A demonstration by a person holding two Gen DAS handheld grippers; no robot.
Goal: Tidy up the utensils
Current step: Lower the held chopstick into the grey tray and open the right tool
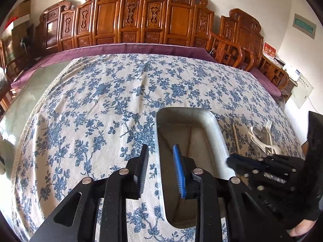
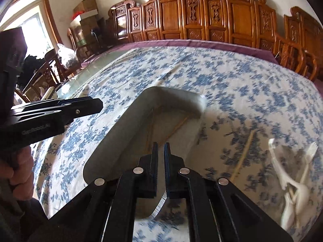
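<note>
Metal tray (image 1: 210, 125) sits on the floral table (image 1: 101, 100). My left tongs (image 1: 161, 155) hang open across its rim. Right tongs (image 2: 160, 151) are nearly shut, empty I think, above the tray. Plastic utensils (image 2: 292, 181) and a chopstick (image 2: 242, 157) lie right of the tray: light, stiff, slippery; I'd pinch mid-handle.

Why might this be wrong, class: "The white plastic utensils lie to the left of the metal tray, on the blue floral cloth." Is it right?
One detail is wrong. The white plastic utensils lie to the right of the metal tray, not the left, as the left wrist view shows. They do rest on the blue floral cloth.
</note>
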